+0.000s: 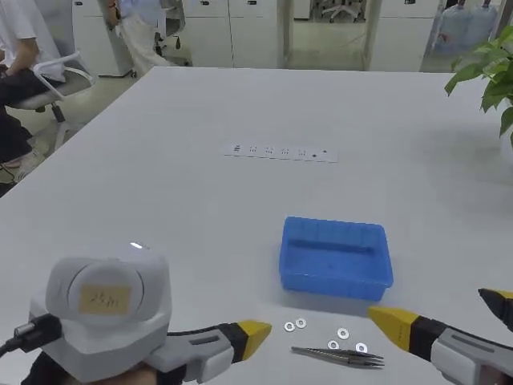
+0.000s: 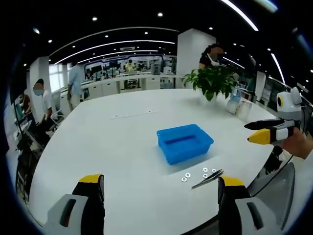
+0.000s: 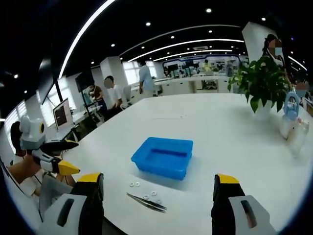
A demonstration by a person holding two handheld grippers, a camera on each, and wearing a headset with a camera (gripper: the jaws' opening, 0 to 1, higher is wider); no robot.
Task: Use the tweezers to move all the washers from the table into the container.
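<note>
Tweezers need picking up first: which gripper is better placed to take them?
Right, probably. The tweezers lie nearly centred between the open jaws of the right gripper; for the left gripper they sit off beside one jaw.

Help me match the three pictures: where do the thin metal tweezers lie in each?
Head view: thin metal tweezers bottom centre-right.
Left gripper view: lower right of centre.
Right gripper view: lower centre, slightly left.
Shared landmark: blue rectangular plastic container just beyond them.
</note>
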